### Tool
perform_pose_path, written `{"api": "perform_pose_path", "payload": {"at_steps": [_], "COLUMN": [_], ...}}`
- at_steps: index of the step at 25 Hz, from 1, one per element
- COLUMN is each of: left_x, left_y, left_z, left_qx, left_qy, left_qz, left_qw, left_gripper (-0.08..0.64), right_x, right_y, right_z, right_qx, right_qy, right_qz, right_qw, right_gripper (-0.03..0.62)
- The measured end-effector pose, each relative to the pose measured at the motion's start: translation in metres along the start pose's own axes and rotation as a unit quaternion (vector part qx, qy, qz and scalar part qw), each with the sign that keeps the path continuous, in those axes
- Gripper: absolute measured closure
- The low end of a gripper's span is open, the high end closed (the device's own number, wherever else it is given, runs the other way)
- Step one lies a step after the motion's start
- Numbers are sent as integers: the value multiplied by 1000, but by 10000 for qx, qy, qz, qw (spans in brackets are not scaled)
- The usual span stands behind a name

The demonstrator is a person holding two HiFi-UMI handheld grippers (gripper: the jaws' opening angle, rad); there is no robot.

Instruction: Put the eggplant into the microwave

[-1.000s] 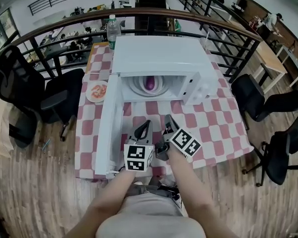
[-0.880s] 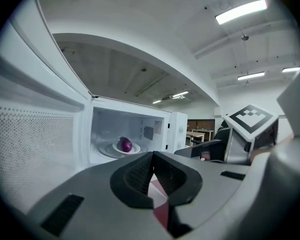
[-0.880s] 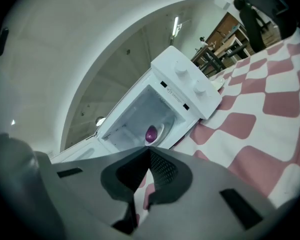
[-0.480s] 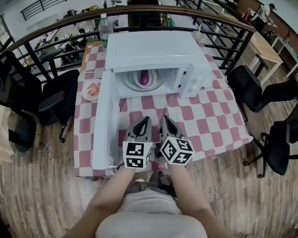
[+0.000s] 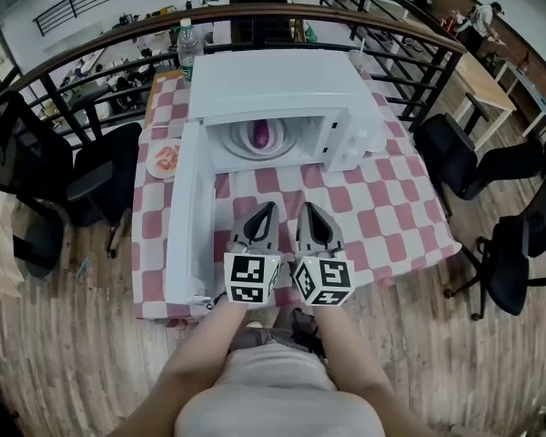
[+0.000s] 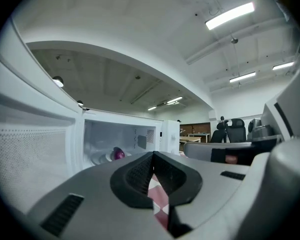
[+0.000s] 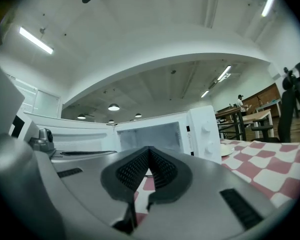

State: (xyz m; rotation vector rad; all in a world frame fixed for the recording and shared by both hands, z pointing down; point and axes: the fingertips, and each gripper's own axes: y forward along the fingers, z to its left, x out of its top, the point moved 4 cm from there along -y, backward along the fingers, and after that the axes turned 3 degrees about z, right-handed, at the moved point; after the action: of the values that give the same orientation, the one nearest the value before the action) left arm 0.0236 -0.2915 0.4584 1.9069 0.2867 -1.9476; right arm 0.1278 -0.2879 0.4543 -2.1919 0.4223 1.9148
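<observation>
Purple and glossy, the eggplant (image 5: 261, 135) lies on the round turntable inside the boxy white microwave (image 5: 273, 85), so the placing looks done. Only the wide-open door (image 5: 184, 217) seems left. Over the pink-checked tabletop (image 5: 382, 217), the left gripper (image 5: 265, 209) and right gripper (image 5: 308, 209) hold their ribbed black fingers closed on nothing.

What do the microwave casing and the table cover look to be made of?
Microwave: probably painted metal or plastic, going by its smooth white panels with a soft sheen. Table cover: likely cloth or vinyl, given the red-and-white checks and the edges that hang down at the sides.
</observation>
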Motion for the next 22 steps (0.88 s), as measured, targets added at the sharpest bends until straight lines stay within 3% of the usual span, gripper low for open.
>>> {"api": "perform_pose_path", "payload": {"at_steps": [8,22], "left_x": [30,81], "left_y": [-3,2], "left_z": [-12,-7], "left_qx": [-141,-69], "left_qy": [231,520], "left_qz": [-468,-1075], "left_qw": [9985,9928], "left_gripper": [557,557], "right_x": [23,76], "right_y": [-4,5], "right_z": [3,3], "right_qx": [81,154], "right_qy": [-262,-775], "right_qz": [-362,-867], "right_qw": [9990,9931], "right_gripper": [568,569]}}
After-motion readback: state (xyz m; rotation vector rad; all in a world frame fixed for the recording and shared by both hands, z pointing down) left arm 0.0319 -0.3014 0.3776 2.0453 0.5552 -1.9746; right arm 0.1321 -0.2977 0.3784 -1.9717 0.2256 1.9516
